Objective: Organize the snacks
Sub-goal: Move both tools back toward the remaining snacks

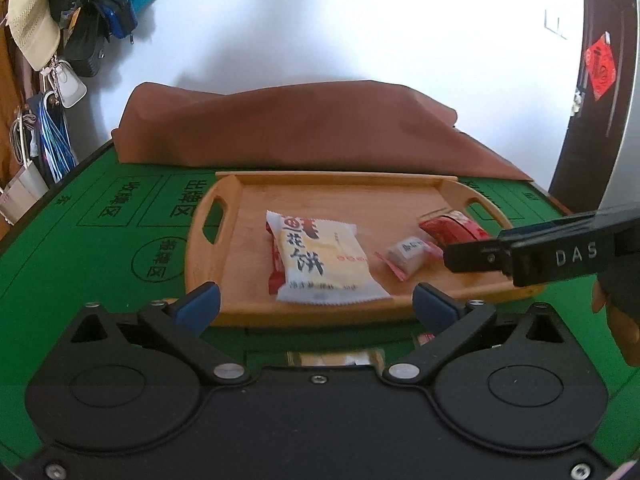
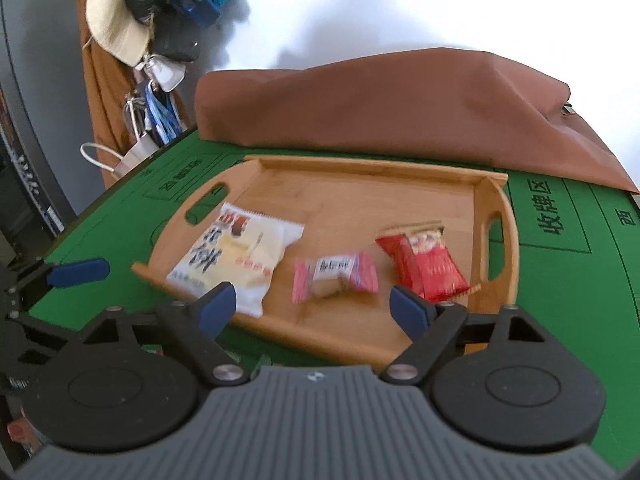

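A wooden tray sits on the green table. In it lie a white and yellow cake packet, a small pink-ended candy and a red snack packet. My left gripper is open and empty, at the tray's near edge in front of the white packet. My right gripper is open and empty, just above the tray's near rim in front of the candy. It also shows in the left wrist view near the red packet.
A brown cloth covers something behind the tray. Hats and bags hang at the left wall. A dark door stands at the right. Some packets lie on the green felt just under my left gripper.
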The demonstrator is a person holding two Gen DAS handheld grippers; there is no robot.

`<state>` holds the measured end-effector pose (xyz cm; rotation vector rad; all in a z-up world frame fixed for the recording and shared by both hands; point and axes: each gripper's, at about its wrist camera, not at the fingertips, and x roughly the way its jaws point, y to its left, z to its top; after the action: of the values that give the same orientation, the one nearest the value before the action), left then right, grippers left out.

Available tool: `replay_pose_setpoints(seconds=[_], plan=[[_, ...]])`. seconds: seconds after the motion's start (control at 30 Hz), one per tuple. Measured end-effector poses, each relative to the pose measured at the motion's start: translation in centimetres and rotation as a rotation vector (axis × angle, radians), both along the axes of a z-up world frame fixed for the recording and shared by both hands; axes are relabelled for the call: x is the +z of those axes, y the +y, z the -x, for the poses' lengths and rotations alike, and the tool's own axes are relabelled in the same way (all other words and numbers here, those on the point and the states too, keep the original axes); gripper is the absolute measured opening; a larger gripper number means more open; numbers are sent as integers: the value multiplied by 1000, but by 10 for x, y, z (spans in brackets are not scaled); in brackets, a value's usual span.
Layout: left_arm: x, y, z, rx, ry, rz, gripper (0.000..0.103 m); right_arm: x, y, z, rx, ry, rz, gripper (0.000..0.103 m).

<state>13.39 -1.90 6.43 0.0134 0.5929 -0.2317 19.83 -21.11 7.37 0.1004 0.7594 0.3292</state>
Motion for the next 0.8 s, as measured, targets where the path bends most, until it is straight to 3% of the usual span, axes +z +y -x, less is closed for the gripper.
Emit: replay_pose_setpoints(seconds=[0.3,0.8], plan=[[-5,4,43,5,-59,-47,103,-9,-6,42,33,-3,27,90],[-31,11,81,-16,4,-42,103,-35,-8,79,54,33,76,90]])
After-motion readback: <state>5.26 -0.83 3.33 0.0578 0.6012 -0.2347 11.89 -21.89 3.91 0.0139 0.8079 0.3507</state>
